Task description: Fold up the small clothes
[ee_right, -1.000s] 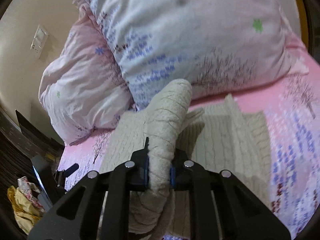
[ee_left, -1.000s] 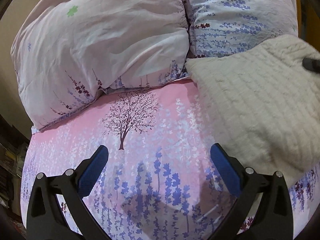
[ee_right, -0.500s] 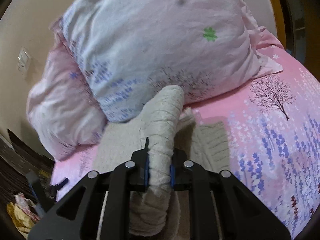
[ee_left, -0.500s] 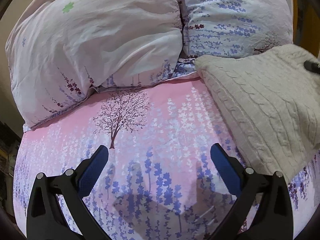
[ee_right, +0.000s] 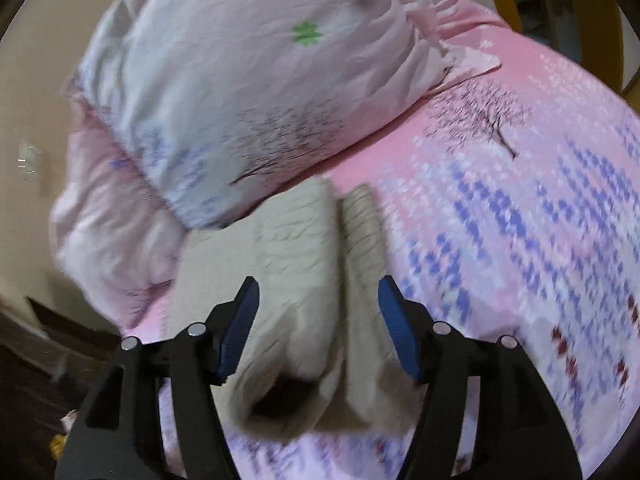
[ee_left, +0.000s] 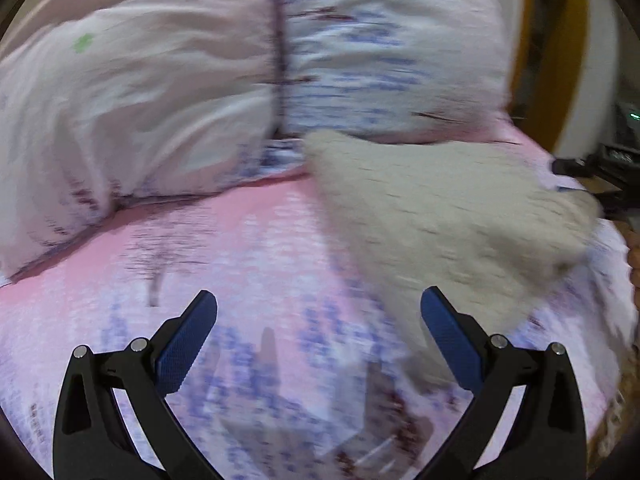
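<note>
A bed covered by a pink cotton sheet (ee_left: pixel 248 232) printed with purple lavender sprigs and dark bare trees fills both views. At the head of the bed lie two plump pillows side by side, touching: a pale pink pillow with a small green clover mark (ee_left: pixel 132 92), and a whitish pillow with blue-purple flower stripes (ee_left: pixel 384 52). Behind the bed's head rises a plain beige wall (ee_right: pixel 36 92) with a white switch plate (ee_right: pixel 28 158). Past the bed's far edge stands an ochre wooden frame (ee_right: pixel 508 0), and dark floor (ee_right: pixel 36 364) shows below the bed
</note>
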`<action>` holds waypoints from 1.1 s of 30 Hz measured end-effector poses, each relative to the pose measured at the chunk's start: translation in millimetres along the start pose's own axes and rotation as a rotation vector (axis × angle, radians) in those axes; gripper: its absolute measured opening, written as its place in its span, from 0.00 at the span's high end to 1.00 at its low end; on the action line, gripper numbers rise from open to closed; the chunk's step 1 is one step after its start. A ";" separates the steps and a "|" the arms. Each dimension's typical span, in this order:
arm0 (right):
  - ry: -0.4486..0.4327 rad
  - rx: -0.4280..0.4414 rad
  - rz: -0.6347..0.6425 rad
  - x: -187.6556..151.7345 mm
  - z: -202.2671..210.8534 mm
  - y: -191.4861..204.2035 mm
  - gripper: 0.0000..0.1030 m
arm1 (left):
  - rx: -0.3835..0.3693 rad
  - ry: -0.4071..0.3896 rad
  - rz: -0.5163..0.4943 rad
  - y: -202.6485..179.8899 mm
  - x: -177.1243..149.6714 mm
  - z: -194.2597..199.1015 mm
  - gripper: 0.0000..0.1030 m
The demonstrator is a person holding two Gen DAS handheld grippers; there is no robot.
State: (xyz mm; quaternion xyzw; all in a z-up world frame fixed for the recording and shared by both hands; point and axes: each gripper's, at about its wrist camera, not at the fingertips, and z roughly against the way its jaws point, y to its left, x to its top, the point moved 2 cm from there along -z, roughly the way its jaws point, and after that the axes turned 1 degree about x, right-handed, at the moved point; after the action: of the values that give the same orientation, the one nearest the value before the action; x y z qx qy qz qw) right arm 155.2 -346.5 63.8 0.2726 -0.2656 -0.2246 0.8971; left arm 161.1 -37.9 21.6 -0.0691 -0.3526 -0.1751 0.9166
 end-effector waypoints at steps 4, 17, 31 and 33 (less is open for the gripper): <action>0.044 0.031 0.007 -11.6 7.1 9.7 0.47 | -0.125 -0.023 -0.045 -19.9 -11.5 9.3 0.01; 0.095 0.071 0.012 -29.9 19.0 18.1 0.52 | -0.032 0.008 -0.278 -73.4 -41.4 6.9 0.24; 0.026 0.002 0.146 -32.0 9.5 38.4 0.91 | -0.011 0.068 -0.332 -75.4 -47.5 -13.8 0.55; -0.037 0.021 0.138 -25.4 24.7 41.4 0.91 | -0.017 0.067 -0.319 -74.3 -43.2 -14.6 0.59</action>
State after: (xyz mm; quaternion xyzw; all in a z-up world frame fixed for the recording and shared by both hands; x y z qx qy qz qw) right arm 131.8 -310.7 97.5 0.2588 -0.3028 -0.1646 0.9024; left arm 112.8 -98.7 -18.0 -0.0143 -0.3269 -0.3238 0.8878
